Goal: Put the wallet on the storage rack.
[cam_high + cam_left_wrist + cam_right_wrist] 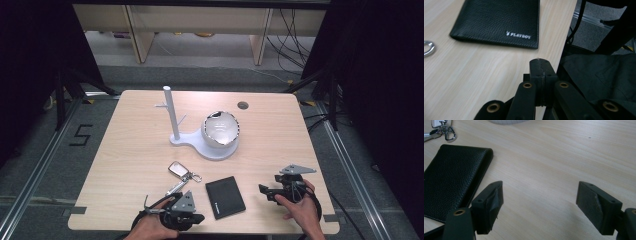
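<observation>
Black leather wallet (225, 197) flat near the front edge of the pale wooden table (125, 145), between the two grippers; car key fob with key ring (178, 172) just beyond. Left gripper (540, 65) pressed fully closed on nothing, beside the wallet; right gripper (540, 206) spread wide above bare wood. Farther back, white peg stand (172, 117) carrying a glass bowl (220, 128).

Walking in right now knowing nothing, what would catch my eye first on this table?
Probably the white stand at the table's middle, a tall post with small pegs and a round bowl on its base. Nearer the person lie a black wallet and a key fob, flanked by the shut left gripper and the open right gripper.
</observation>
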Demonstrator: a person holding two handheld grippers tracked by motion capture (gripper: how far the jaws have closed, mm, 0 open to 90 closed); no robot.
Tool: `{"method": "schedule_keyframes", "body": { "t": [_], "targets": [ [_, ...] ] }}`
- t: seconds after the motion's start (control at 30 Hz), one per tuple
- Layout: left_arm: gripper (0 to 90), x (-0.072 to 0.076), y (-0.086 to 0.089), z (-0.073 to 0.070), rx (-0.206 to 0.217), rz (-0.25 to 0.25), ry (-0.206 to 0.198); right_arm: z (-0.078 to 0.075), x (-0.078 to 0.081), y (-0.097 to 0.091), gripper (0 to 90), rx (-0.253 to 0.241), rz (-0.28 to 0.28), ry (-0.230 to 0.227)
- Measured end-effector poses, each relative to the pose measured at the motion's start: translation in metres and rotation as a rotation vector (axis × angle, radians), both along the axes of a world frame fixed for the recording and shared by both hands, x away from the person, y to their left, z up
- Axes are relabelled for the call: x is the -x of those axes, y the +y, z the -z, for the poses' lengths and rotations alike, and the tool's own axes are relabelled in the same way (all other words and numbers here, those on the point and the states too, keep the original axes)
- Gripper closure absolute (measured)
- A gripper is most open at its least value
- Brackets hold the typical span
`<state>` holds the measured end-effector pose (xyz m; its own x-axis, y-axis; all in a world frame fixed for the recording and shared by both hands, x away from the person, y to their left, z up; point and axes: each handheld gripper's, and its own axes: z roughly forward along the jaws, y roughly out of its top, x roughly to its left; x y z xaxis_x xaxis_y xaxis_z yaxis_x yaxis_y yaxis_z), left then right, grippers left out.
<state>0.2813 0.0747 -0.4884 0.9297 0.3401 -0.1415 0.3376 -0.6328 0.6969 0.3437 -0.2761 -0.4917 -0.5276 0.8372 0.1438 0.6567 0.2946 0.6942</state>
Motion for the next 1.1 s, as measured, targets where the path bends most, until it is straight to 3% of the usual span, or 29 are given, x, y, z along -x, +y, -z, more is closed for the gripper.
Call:
{"method": "schedule_keyframes", "body": {
  "t": [0.1, 0.17, 0.27, 0.4, 0.67, 0.73, 0.77, 0.83, 0.97, 1.0, 1.1],
  "targets": [
    [89.4, -0.002, -0.008, 0.002, -0.012, 0.026, -0.001, 0.001, 0.0, 0.0, 22.9, 0.01, -0.009, -0.012],
    [89.4, -0.002, -0.016, 0.004, -0.008, 0.026, 0.002, 0.0, 0.0, 0.002, 23.0, 0.001, -0.006, 0.02],
    [89.4, -0.004, -0.026, 0.006, -0.025, 0.052, 0.001, 0.0, -0.001, 0.003, 22.9, -0.004, -0.013, 0.004],
    [89.4, -0.005, -0.037, 0.008, -0.015, 0.053, 0.007, -0.001, -0.001, 0.004, 23.0, -0.004, -0.013, 0.0],
    [89.4, -0.015, -0.055, 0.013, -0.041, 0.065, 0.001, 0.0, -0.001, 0.006, 23.0, -0.024, -0.018, 0.011],
    [89.4, -0.016, -0.056, 0.013, -0.058, 0.064, -0.007, 0.0, -0.001, 0.006, 23.0, -0.024, -0.02, 0.012],
    [89.4, -0.017, -0.057, 0.014, -0.059, 0.064, 0.01, 0.0, -0.001, 0.007, 23.0, -0.025, -0.016, 0.011],
    [89.4, -0.017, -0.058, 0.015, -0.038, 0.053, 0.02, 0.0, -0.001, 0.007, 23.0, -0.026, -0.018, 0.023],
    [89.4, -0.021, -0.052, 0.014, -0.092, 0.058, -0.001, 0.0, -0.002, 0.007, 23.1, -0.03, -0.033, 0.042],
    [89.4, -0.021, -0.051, 0.015, -0.089, 0.047, -0.001, 0.0, -0.002, 0.007, 23.1, -0.025, -0.037, 0.011],
    [89.4, -0.025, -0.045, 0.015, -0.094, 0.037, 0.005, -0.002, -0.001, 0.009, 23.1, -0.022, -0.034, 0.002]
  ]
}}
